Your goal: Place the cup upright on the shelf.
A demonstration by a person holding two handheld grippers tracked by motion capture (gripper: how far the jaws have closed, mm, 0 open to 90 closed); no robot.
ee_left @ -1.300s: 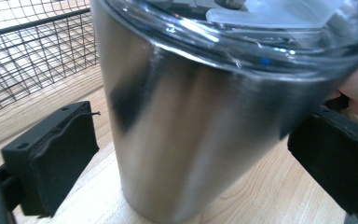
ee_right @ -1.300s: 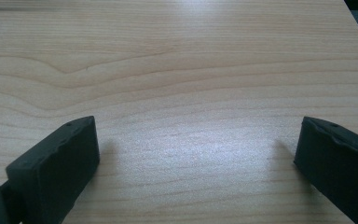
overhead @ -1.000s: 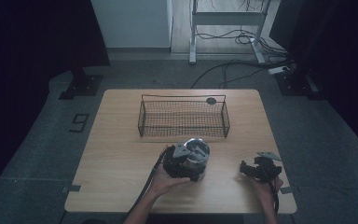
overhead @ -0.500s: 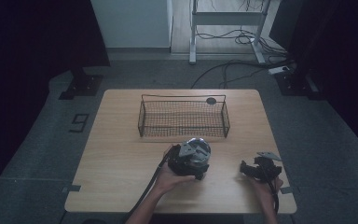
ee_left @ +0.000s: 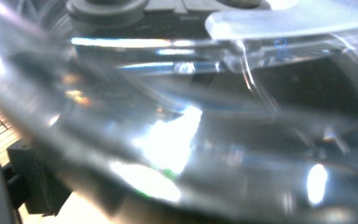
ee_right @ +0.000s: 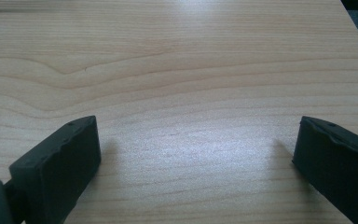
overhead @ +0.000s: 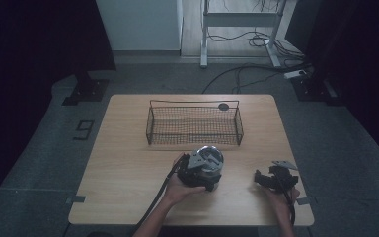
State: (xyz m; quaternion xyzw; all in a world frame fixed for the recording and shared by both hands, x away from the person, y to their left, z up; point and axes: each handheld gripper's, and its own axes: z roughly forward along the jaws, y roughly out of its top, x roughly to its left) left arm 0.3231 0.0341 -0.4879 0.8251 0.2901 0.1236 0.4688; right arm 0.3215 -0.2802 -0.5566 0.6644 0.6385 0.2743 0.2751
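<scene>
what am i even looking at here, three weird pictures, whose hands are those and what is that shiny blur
No robot here: a person sits at a wooden table and holds a hand-held two-jaw gripper in each hand. The high view looks down from above the person's side. The other two come from small cameras riding on the grippers, looking along their black jaws.

On the table stands an empty black wire basket, with a small dark round thing just behind it.

The left gripper is at a clear, shiny container, probably glass or plastic; it sits so close to the lens that it turns into glare. The jaws have just been closing around it, but whether the pads press on it I cannot tell.

The right gripper rests over bare wood, jaws wide open, holding nothing.
</scene>
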